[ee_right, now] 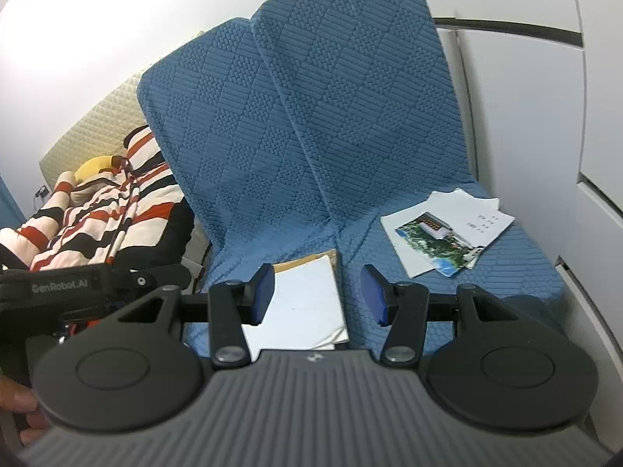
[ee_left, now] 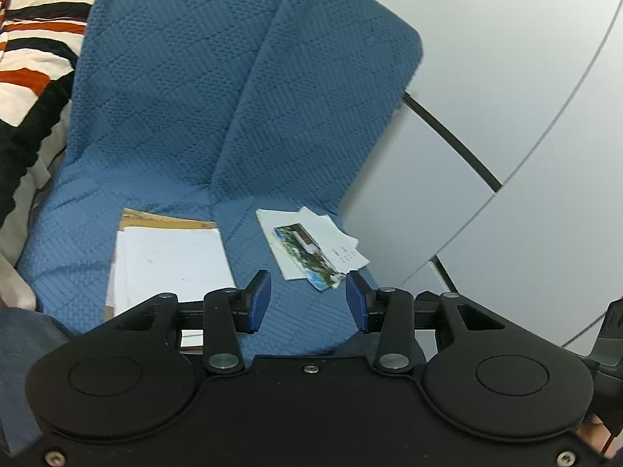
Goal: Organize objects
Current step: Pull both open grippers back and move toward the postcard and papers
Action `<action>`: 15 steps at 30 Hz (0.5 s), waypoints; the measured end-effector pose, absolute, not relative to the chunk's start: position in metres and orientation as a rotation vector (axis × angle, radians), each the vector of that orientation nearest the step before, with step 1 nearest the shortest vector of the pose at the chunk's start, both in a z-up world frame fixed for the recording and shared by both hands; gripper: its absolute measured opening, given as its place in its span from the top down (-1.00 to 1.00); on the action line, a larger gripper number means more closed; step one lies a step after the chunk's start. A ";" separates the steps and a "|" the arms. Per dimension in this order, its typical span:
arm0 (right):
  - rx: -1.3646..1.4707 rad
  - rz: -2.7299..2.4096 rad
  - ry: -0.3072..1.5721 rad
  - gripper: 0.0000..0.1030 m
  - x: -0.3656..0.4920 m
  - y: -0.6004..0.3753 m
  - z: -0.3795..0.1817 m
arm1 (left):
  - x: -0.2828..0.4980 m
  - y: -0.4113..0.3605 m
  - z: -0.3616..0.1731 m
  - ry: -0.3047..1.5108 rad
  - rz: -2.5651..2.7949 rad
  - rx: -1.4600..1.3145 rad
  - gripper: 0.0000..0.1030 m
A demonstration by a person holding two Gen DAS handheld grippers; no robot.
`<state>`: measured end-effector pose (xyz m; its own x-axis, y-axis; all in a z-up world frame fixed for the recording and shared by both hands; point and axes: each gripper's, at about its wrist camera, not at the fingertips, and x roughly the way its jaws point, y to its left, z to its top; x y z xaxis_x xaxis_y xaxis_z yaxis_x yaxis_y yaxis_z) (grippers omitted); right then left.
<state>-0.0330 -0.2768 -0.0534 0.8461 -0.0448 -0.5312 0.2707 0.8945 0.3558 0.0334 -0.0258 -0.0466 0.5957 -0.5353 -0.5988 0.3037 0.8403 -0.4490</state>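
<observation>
A loose pile of white papers (ee_left: 311, 241) topped by a colour photo card (ee_left: 307, 251) lies on the right blue seat cushion; it also shows in the right wrist view (ee_right: 451, 229). A stack of white sheets on a brown board (ee_left: 171, 260) lies on the left cushion, also seen in the right wrist view (ee_right: 303, 303). My left gripper (ee_left: 307, 295) is open and empty, just in front of the paper pile. My right gripper (ee_right: 317, 292) is open and empty, above the near edge of the white stack.
Two blue quilted seat cushions (ee_right: 311, 116) lean against a white cabinet wall (ee_left: 506, 78). A striped red, black and white blanket (ee_right: 101, 210) with a plush toy lies at the left. The left gripper's body (ee_right: 58, 284) shows at the left in the right wrist view.
</observation>
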 end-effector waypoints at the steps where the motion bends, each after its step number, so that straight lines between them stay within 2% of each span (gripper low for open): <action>1: 0.437 -0.175 0.540 -0.03 -0.037 -0.279 -0.055 | 0.031 -0.030 -0.047 0.791 -0.499 -0.312 0.21; 15: 0.426 -0.229 0.553 -0.03 -0.062 -0.293 -0.087 | 0.007 -0.055 -0.077 0.790 -0.527 -0.287 0.18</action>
